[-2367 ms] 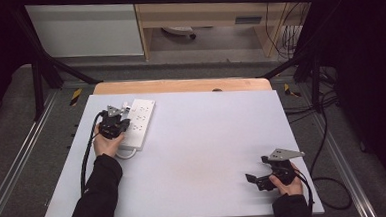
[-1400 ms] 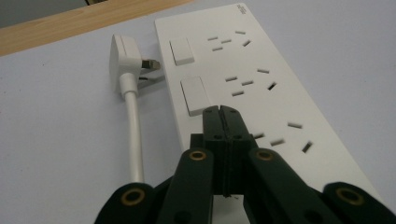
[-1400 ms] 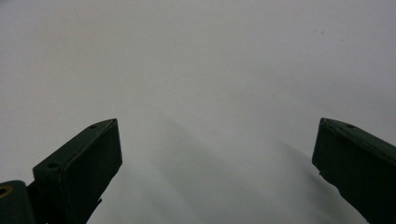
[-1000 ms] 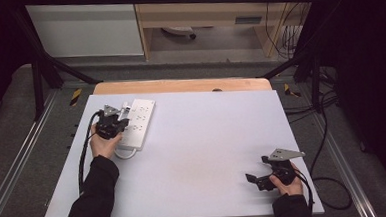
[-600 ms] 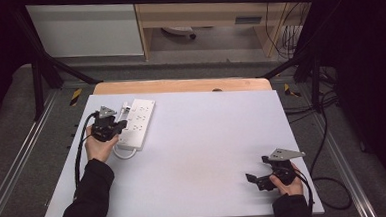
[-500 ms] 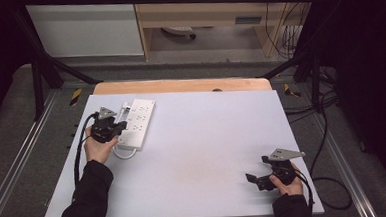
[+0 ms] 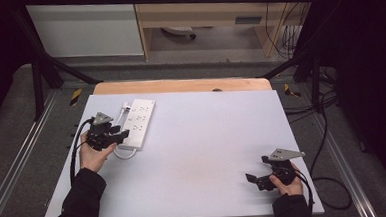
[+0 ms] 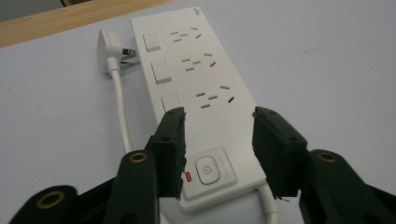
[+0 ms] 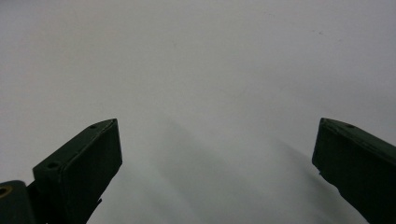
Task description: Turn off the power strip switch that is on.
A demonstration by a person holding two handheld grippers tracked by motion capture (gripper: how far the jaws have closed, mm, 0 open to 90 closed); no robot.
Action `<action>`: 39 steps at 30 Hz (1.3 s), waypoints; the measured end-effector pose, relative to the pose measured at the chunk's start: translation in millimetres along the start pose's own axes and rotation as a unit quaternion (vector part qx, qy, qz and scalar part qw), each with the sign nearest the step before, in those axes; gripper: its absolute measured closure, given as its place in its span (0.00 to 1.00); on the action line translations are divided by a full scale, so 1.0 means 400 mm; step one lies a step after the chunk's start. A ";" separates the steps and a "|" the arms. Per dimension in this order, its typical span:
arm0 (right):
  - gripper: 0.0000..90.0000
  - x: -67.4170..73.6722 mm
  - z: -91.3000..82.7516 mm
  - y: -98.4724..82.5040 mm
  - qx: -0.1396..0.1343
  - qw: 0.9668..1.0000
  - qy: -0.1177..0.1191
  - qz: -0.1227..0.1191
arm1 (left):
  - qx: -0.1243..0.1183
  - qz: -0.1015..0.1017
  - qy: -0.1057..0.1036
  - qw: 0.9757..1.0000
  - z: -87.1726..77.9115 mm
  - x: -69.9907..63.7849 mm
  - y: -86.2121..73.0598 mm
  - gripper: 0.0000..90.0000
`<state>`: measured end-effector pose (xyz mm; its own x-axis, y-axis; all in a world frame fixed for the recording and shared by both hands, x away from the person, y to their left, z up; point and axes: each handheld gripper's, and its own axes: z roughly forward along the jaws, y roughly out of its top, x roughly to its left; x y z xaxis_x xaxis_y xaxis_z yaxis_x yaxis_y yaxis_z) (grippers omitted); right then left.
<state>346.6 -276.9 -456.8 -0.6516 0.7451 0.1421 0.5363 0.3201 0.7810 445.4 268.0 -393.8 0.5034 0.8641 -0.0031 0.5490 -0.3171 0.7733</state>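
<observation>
White power strip [image 7: 138,122] at the table's [image 7: 202,138] ten o'clock, its plug [image 8: 108,46] lying loose at the strip's eleven o'clock. Left gripper [image 8: 217,140], jaws just opened partway with nothing between them, hovers over the power button [image 8: 208,169]; the pressing step appears done, retreat remaining. Right gripper [image 7: 257,180], at five o'clock, gapes wide and idle.

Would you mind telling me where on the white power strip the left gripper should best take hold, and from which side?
Probably across the power strip at its near end, by the power button, coming from above. It lies flat, long and narrow, so the short width suits the left gripper, whose jaws have just been opening and already straddle that end without pressing it.
</observation>
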 end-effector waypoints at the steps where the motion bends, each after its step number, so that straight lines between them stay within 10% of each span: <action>1: 0.02 0.000 0.000 0.000 -0.001 1.000 0.001 0.000 | 0.000 0.002 0.001 1.000 -0.003 -0.003 -0.002 0.58; 17: 0.02 0.001 0.002 0.000 0.000 1.000 0.002 0.000 | 0.020 0.014 -0.001 1.000 -0.044 -0.039 -0.037 0.12; 39: 0.02 0.003 0.002 0.000 0.001 1.000 0.001 0.002 | -0.004 0.035 -0.008 0.999 -0.083 -0.098 -0.139 0.09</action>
<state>346.2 -275.6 -457.1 -0.6497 0.7459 0.1468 0.5404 0.3173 0.7792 373.0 264.8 -415.8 0.5508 0.8336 0.0408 0.5068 -0.3729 0.7773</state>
